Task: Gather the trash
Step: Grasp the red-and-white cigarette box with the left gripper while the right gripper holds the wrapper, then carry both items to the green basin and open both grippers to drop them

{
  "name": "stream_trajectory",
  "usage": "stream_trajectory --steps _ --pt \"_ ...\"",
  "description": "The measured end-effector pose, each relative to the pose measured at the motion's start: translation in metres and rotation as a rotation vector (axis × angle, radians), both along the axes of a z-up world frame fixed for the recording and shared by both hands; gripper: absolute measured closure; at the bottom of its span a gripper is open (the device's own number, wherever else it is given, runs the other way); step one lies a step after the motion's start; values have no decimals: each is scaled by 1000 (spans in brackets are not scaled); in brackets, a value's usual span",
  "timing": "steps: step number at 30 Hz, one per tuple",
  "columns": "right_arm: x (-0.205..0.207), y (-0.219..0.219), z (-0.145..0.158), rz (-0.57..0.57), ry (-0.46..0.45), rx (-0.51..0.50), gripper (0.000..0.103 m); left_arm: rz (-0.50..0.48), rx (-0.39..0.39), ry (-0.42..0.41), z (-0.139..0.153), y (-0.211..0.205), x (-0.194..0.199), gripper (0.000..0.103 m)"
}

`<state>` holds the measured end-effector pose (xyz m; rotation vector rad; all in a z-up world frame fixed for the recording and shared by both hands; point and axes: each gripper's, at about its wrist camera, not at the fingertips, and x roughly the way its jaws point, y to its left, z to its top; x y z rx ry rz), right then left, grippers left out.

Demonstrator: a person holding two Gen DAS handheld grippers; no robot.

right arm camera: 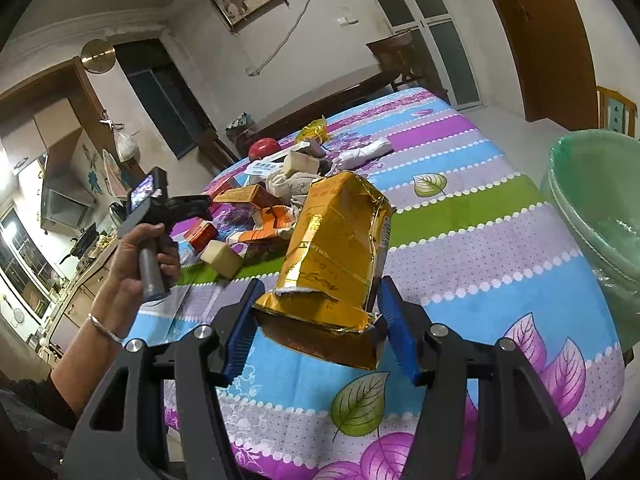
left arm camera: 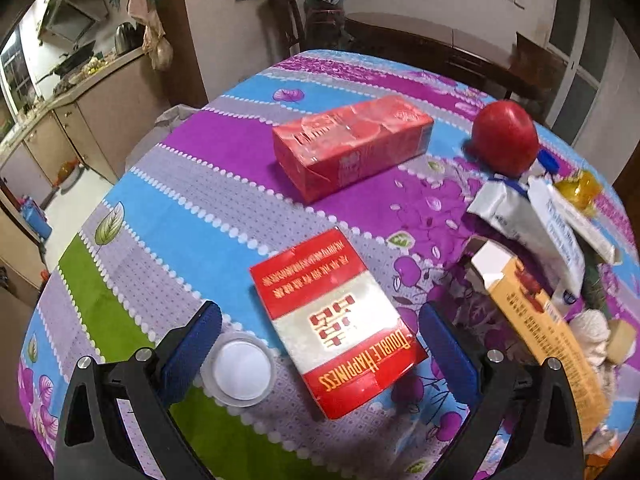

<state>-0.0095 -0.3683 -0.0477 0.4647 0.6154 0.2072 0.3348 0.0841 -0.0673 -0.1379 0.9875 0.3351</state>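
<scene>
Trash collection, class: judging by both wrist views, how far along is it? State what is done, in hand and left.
Done: nothing shown; the bin's visible liner looks empty. In hand: the right gripper holds a torn gold packet above the table; the left gripper is open over a Double Happiness box. Left: that box, the red carton, a lid and the wrapper pile.
</scene>
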Motion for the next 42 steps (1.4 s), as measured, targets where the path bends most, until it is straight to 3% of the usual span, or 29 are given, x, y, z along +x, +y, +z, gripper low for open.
stream_trajectory --steps 3,4,13,20,24,29,36,42 --pt "-2 3 4 9 -15 -8 47 2 -24 -9 -6 0 -2 18" --pt "-2 4 4 10 -19 -10 47 2 -21 -18 -5 0 -4 29" --pt "-2 5 10 6 -45 -18 47 -37 -121 -83 8 3 -39 34" --pt "1 -1 27 -13 -100 -39 47 -72 -21 -299 75 -13 -105 35" --pt "1 -8 44 -41 -152 -77 47 -177 37 -439 121 -50 -142 35" --pt "-3 -32 67 -121 -198 -160 47 -340 72 -525 149 -117 -168 35" --pt "-17 -89 84 -293 -184 -265 47 -550 79 -569 162 -217 -183 35" --pt "-31 -145 80 -411 -98 -300 47 -723 85 -584 157 -313 -195 36"
